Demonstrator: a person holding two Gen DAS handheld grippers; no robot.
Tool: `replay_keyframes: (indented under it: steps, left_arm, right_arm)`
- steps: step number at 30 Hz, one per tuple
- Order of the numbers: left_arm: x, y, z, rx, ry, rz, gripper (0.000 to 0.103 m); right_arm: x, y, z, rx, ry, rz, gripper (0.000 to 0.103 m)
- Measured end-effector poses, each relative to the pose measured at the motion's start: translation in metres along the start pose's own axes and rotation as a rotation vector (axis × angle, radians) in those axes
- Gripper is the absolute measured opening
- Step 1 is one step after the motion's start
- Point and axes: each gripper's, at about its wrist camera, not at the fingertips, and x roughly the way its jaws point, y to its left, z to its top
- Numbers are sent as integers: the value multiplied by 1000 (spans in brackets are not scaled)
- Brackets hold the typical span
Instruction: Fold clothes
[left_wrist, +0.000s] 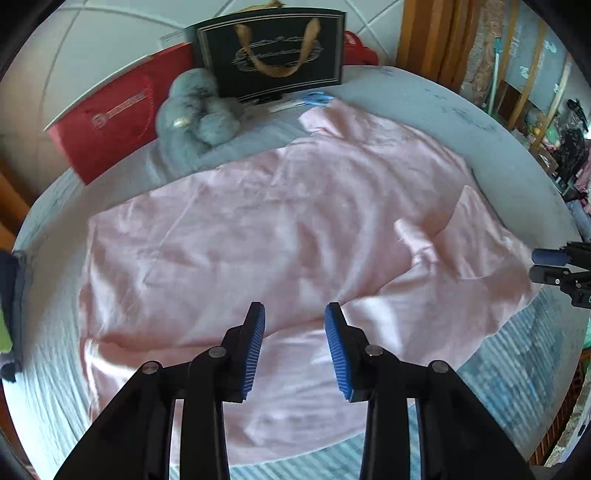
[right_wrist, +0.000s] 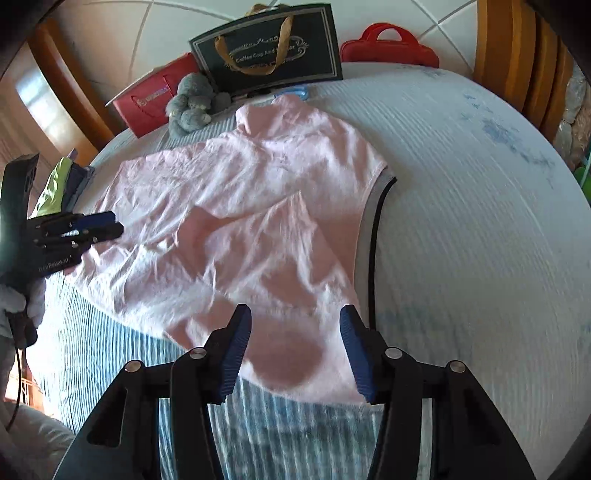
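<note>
A pale pink shirt (left_wrist: 258, 229) (right_wrist: 240, 206) lies spread on the bed, collar toward the far side. One sleeve (right_wrist: 284, 229) is folded in over the body. My left gripper (left_wrist: 295, 308) hovers over the shirt's near hem, open, with nothing between its blue pads. It also shows at the shirt's left edge in the right wrist view as the left gripper (right_wrist: 107, 225). My right gripper (right_wrist: 295, 310) is open above the shirt's near right corner and holds nothing. In the left wrist view the right gripper (left_wrist: 550, 266) sits at the shirt's right edge.
The bed (right_wrist: 461, 221) has a light blue striped cover. At its far side stand a black gift bag (right_wrist: 273, 48), a red bag (right_wrist: 147, 103), a grey plush toy (right_wrist: 190, 107) and a red case (right_wrist: 388, 48). A pile of green and dark clothes (right_wrist: 55, 184) lies at the left edge.
</note>
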Motion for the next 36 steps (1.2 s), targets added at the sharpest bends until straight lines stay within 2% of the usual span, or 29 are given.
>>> replay_keyframes:
  steps: [2,6,8,10,12,14,15,16,18,20,23,29,34,36]
  left_arm:
    - [0,40,-24,-77,33,76,34]
    - [13,106,-68,-218,147,180,34]
    - [12,118,-75,-239,161,172,44]
    - [10,129,-81,-260,173,161,44]
    - [6,136,-68,-270,141,126,44]
    - [1,144,-41,-260,85,90,44]
    - [0,150,-25,-264,52,71,46]
    - [0,157,-8,-268,18,51,52]
    - [8,175,24,-279,-20,21,55]
    - [24,191,54,-286,-20,8,56]
    - [52,210,84,-282,11,31,56]
    - [97,233,97,-243,81,61,56]
    - [118,238,104,-235,82,49,56]
    - [123,237,109,-222,74,48,57]
  right_arm:
    - [12,-7,-18,34,75,-12,35]
    - [5,-14,-29,70,134,-36,32]
    - [1,-12,-25,42,161,-69,32]
    - [-8,-9,-9,6,126,-90,33]
    - [-18,-8,20,-15,52,-72,35]
    - [-20,-9,56,-25,-9,-36,53]
    - [-17,-9,76,-34,-33,-20,69]
    - [-13,-8,96,-44,-56,-5,70]
    - [0,-6,135,-63,-76,12,70]
    - [19,-3,168,-74,-73,14,70]
    - [46,1,213,-88,-67,16,70]
    - [94,1,270,-105,-37,43,71]
    - [131,5,295,-140,3,47,72]
    - [140,8,302,-163,8,62,78]
